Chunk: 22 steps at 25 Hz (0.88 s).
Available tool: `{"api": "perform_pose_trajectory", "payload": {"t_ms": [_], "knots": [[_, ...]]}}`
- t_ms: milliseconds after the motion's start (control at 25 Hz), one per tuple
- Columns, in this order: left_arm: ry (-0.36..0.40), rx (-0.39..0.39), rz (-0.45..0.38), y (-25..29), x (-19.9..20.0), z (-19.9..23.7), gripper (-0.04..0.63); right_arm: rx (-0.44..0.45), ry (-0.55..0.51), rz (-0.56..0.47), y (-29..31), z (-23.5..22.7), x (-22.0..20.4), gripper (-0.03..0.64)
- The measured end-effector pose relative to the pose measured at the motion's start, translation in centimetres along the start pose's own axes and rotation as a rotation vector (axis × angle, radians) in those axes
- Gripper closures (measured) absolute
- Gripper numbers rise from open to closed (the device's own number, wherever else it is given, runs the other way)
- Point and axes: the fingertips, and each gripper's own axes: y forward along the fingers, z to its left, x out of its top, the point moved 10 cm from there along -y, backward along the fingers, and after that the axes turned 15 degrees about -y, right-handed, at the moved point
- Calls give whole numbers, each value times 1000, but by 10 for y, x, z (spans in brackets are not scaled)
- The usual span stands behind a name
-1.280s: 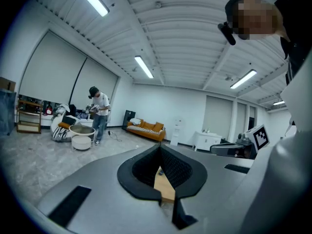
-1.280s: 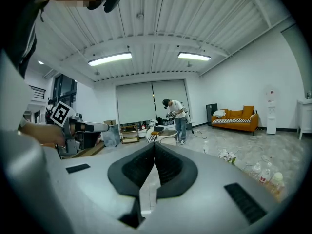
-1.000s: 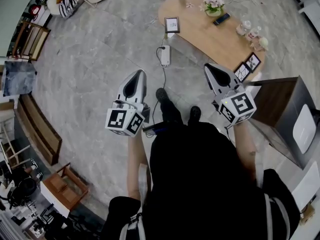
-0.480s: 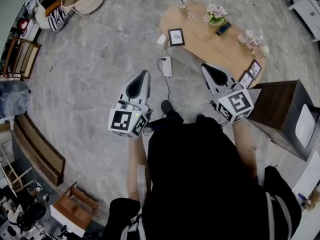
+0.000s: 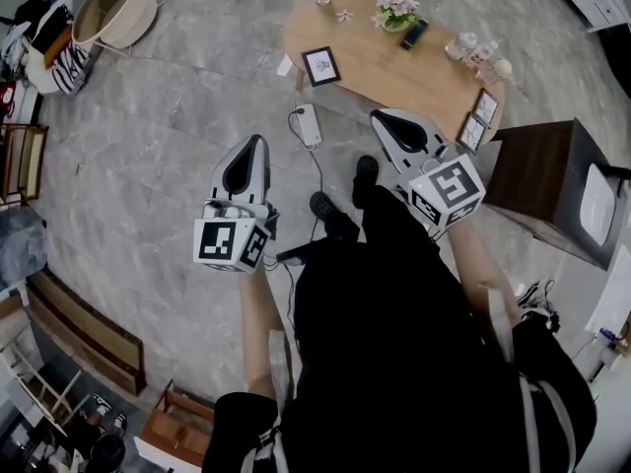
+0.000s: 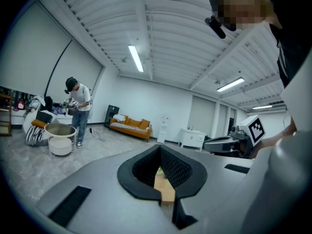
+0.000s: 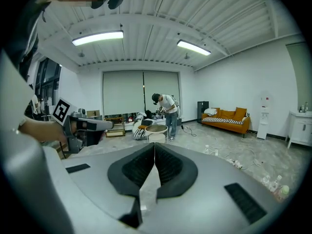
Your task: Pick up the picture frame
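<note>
Left claw and right claw stay closed, tips together, and empty. The counter and its picture frame have drawn nearer and shifted left.

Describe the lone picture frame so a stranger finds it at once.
Find the oval light wooden table on the grey floor. Near its left end sits a black picture frame. It is alone; the other two frames crowd the right edge.

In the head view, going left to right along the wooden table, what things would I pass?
picture frame → flower pot → cluster of small glassware
</note>
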Motion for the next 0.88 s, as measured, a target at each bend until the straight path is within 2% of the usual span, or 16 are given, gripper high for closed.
{"api": "perform_pose_trajectory", "payload": {"t_ms": [440,600,880], "knots": [[4,52,-7,65,23,10,583,47,35,-27,66,-63,-19,603],[1,83,-19,92,40,14,583,108,55,-28,100,-96,-28,603],[3,162,-48,157,47,21,583,222,96,7,164,-152,-72,603]]}}
